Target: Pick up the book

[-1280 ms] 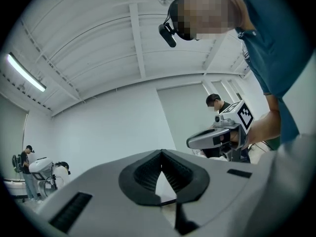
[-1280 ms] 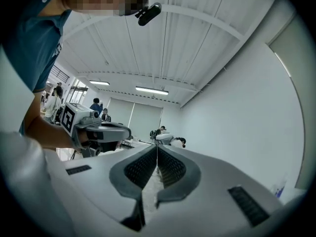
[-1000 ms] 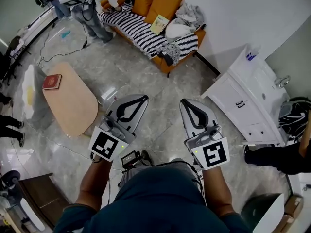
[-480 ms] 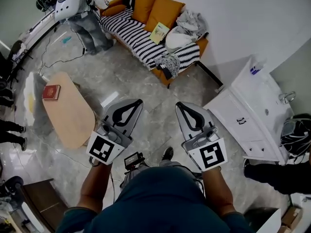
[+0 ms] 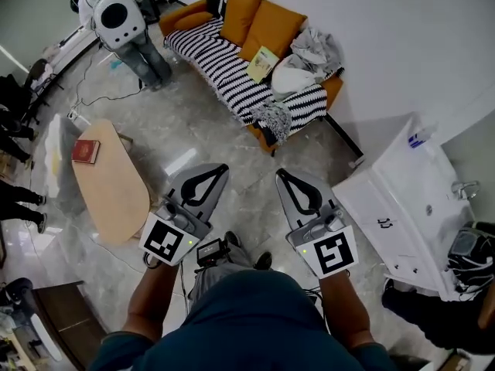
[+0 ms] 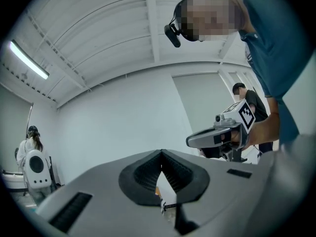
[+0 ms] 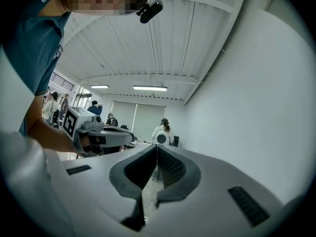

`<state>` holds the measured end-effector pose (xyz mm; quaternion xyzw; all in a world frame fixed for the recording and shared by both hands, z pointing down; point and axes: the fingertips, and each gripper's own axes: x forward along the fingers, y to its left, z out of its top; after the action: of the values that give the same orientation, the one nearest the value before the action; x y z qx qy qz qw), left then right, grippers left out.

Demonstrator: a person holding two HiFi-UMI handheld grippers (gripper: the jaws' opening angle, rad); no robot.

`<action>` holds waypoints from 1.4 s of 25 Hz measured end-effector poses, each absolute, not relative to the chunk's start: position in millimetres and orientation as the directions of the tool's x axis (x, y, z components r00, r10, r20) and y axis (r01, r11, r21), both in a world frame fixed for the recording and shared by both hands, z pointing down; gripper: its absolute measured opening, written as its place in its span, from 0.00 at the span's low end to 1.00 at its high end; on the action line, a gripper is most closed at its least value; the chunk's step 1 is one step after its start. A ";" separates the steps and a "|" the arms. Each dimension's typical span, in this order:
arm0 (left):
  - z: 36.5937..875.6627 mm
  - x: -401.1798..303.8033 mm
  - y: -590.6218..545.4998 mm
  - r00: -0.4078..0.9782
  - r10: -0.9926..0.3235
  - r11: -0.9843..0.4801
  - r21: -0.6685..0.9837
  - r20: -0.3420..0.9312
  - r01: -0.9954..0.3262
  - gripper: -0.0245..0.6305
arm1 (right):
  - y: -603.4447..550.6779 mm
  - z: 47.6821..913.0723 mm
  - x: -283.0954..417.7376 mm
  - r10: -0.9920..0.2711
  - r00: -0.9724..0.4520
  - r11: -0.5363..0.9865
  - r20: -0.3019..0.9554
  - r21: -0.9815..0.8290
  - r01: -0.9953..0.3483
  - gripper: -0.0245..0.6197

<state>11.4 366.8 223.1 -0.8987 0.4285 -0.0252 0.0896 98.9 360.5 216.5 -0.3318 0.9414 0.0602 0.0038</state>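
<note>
A yellow-green book (image 5: 263, 62) lies on the striped blanket of the sofa (image 5: 232, 68), far ahead of both grippers. A second, red book (image 5: 86, 151) rests on the far end of the oval wooden coffee table (image 5: 116, 195) to the left. My left gripper (image 5: 219, 168) and right gripper (image 5: 282, 174) are held side by side at waist height over the marble floor, pointing level toward the sofa. Both have their jaws shut with nothing between them. In the left gripper view the tips (image 6: 161, 152) meet against a white wall; the right gripper's tips (image 7: 157, 147) meet too.
Orange cushions (image 5: 267, 23) and crumpled clothes (image 5: 309, 49) lie on the sofa. A white cabinet (image 5: 410, 207) stands at the right. A person with a round white pack (image 5: 120, 14) stands by the sofa's left end. Cables (image 5: 93, 91) trail over the floor at left.
The person has walked toward the sofa, so the sofa and cabinet have slid rightward and lower in the head view. Both grippers were carried along, still shut and side by side.
</note>
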 end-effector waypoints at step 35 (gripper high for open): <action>246.1 -46.2 24.5 0.601 -0.799 -0.593 -0.137 -0.022 -0.793 0.04 | 2.3 244.2 44.4 -0.598 -0.802 0.798 0.017 0.109 -0.593 0.06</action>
<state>-46.2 24.5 246.1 -0.8923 0.4461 -0.0210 0.0663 44.4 2.3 244.2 -0.3140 0.9478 0.0490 -0.0250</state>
